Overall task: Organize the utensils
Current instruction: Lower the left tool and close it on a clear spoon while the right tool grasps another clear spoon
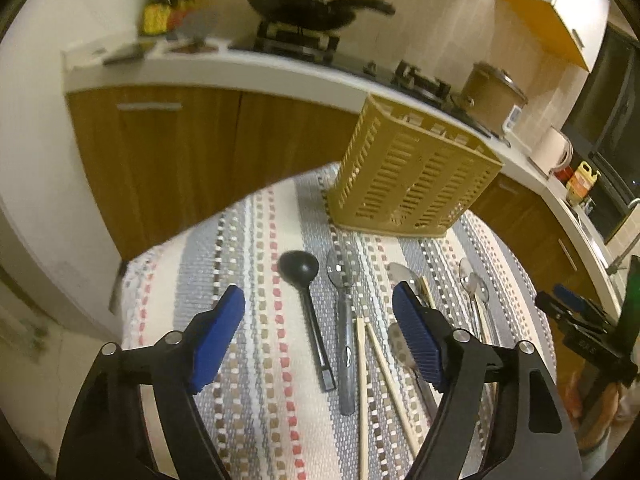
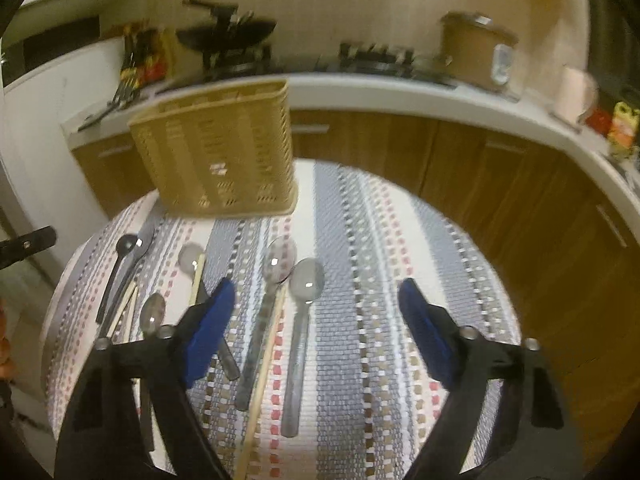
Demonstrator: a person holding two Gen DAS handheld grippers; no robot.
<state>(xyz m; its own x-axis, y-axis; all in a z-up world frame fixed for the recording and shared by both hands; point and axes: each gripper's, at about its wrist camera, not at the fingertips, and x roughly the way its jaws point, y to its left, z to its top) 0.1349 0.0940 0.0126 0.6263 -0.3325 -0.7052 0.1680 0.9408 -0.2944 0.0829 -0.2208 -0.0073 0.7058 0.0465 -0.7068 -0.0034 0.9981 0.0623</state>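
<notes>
Fingers (image 1: pixel 224 336) of both grippers spread apart, empty, above shiny metal spoons (image 2: pixel 306 280) and pale chopsticks (image 1: pixel 362 380)

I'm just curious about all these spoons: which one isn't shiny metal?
The black ladle-style spoon, farthest left in the row on the striped cloth. It is matte black with a round bowl; the others are silvery metal.

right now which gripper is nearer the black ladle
Left. The left gripper is open right over the black ladle, whose handle lies between its fingers. The right gripper is open over two spoons, with the ladle far off to its left.
</notes>
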